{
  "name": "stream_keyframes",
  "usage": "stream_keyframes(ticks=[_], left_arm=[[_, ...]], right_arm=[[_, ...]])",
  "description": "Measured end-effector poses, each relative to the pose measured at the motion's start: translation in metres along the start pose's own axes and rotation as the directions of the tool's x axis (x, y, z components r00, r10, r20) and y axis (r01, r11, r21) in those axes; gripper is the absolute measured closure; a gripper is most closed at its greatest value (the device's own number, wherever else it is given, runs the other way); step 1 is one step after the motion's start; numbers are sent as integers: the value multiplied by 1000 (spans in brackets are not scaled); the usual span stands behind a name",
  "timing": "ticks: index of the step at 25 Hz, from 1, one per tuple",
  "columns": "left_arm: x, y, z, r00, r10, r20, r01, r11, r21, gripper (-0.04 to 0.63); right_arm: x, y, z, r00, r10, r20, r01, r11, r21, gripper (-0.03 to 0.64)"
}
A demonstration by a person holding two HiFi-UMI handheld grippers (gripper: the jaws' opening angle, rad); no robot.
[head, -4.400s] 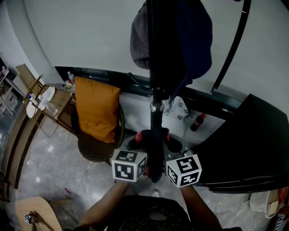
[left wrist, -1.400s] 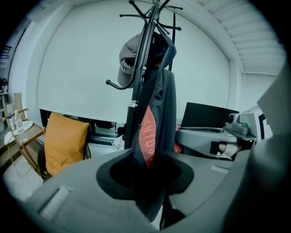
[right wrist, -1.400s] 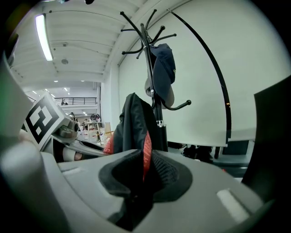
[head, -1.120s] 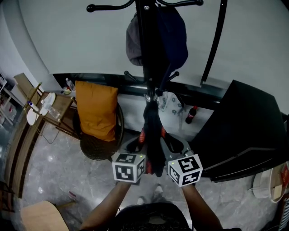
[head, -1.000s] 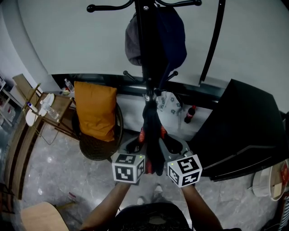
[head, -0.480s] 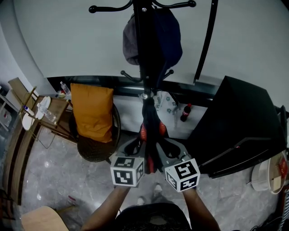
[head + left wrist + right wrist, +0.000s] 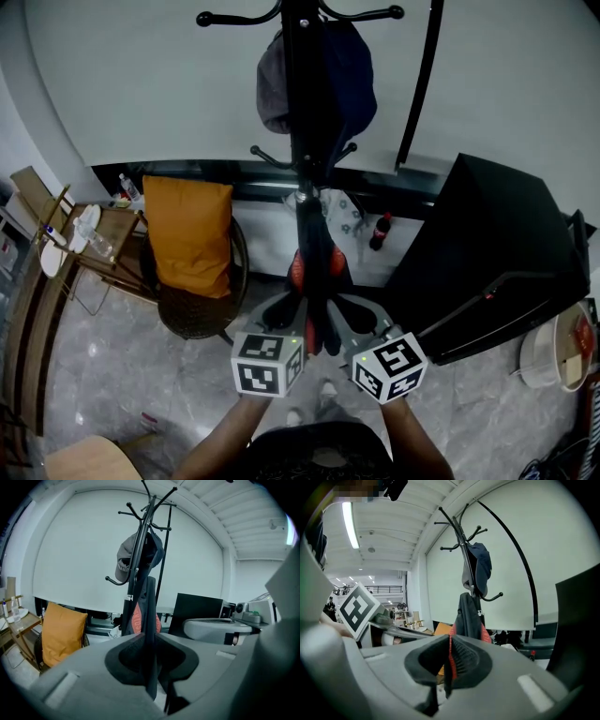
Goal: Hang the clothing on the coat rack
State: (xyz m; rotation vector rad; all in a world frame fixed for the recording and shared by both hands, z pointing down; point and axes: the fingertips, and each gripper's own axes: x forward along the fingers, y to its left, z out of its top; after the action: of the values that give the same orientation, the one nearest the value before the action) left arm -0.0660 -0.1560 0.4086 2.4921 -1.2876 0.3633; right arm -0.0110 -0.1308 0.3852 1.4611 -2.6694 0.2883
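Currently we hold the black-and-red garment just before the coat rack pole, near its lower hooks. The jaws of the left gripper and the right gripper each pinch its lower part. We judge that hooking and release remain.

The garment lies before the coat rack, with a chair left and a box right.

Glossy grey floor, wicker chair, bottle
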Motion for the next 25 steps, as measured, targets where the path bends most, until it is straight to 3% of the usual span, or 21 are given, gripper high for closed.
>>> stream_keyframes(ticks=[6,10,25], left_arm=[[-8,-15,-4,997,-81,-5,81,997,18,591],[-15,-26,-9,992,-130,-8,130,991,32,591],[-41,-36,-29,982,-187,10,186,982,25,591]], right_arm=[[-10,8,0,1000,-7,8,7,1000,-2,617],[-16,14,-2,1000,-23,5,23,1000,5,616],[-36,37,-20,996,-83,-32,83,997,-8,617]])
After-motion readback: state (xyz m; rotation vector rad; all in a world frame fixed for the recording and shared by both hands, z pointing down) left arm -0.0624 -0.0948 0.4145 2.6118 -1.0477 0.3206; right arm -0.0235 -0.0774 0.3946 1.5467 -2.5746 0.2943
